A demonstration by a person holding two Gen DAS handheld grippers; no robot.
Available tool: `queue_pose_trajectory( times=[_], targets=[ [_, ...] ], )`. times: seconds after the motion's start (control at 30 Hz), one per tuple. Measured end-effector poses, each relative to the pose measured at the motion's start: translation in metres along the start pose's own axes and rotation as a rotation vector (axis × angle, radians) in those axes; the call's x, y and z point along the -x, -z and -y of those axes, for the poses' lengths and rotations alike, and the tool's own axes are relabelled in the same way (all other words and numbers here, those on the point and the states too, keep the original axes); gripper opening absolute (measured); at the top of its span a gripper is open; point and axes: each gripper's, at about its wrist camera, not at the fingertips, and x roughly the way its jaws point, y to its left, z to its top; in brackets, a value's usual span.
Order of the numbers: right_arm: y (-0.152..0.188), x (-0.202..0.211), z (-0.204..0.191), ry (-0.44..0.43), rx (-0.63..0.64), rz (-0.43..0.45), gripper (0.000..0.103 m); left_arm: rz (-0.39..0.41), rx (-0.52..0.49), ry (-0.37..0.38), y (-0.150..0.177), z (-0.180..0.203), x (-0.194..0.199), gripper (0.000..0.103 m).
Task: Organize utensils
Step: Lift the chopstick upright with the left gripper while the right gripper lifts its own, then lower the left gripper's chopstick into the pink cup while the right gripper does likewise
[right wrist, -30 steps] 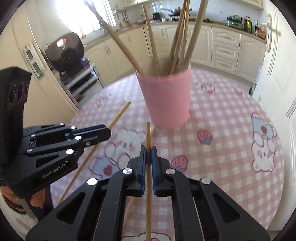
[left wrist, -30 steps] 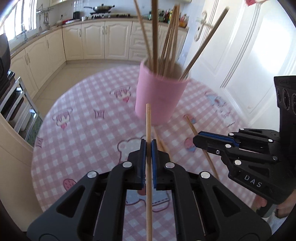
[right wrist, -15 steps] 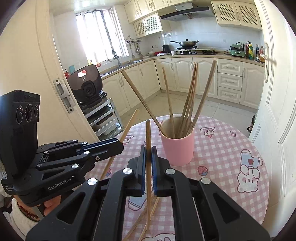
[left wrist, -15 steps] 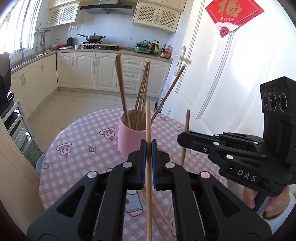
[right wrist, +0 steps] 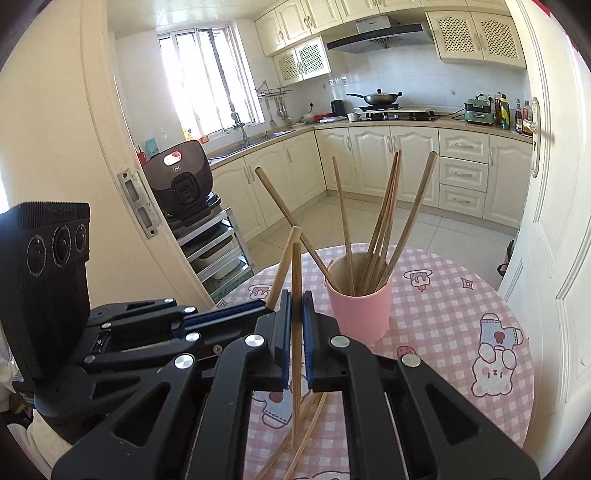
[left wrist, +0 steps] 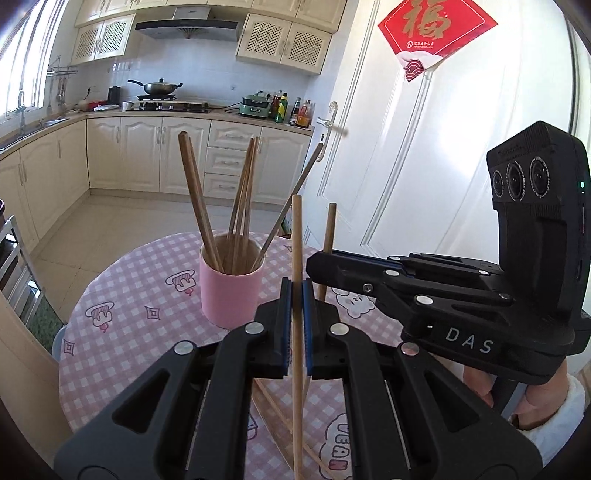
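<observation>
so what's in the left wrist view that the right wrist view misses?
Left wrist only: red door hanging, right claw side-on, shut on a chopstick.
Right wrist only: window, rack with appliance, left claw side-on.
Both: pink cup of chopsticks, checked tablecloth, loose chopsticks, stove wok.

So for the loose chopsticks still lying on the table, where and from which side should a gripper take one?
Probably mid-shaft, from above, jaws across its width: the loose chopsticks lie flat and crossed on the table, so choose an uncrossed stretch. Both grippers are already shut on a chopstick each.
</observation>
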Motion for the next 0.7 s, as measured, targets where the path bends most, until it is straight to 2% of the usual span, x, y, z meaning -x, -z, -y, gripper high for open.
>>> queue_pose_trajectory(
  times=[0.17,0.3,0.47,0.7],
  targets=[
    [-0.003,0.000,0.005,-0.002,-0.012,0.013,0.005,0.019,-0.011,-0.025,-0.001,-0.001,-0.004,0.006],
    [-0.011,0.004,0.006,0.002,-0.010,0.043,0.005,0.069,-0.009,-0.057,-0.012,-0.003,-0.002,0.006],
    [-0.033,0.016,0.005,0.016,0.006,0.122,0.005,0.180,-0.010,-0.114,-0.040,-0.006,0.003,0.006],
    [-0.072,0.029,0.000,0.101,0.071,0.263,0.004,0.378,0.059,-0.199,-0.073,-0.019,-0.002,0.006]
  ],
)
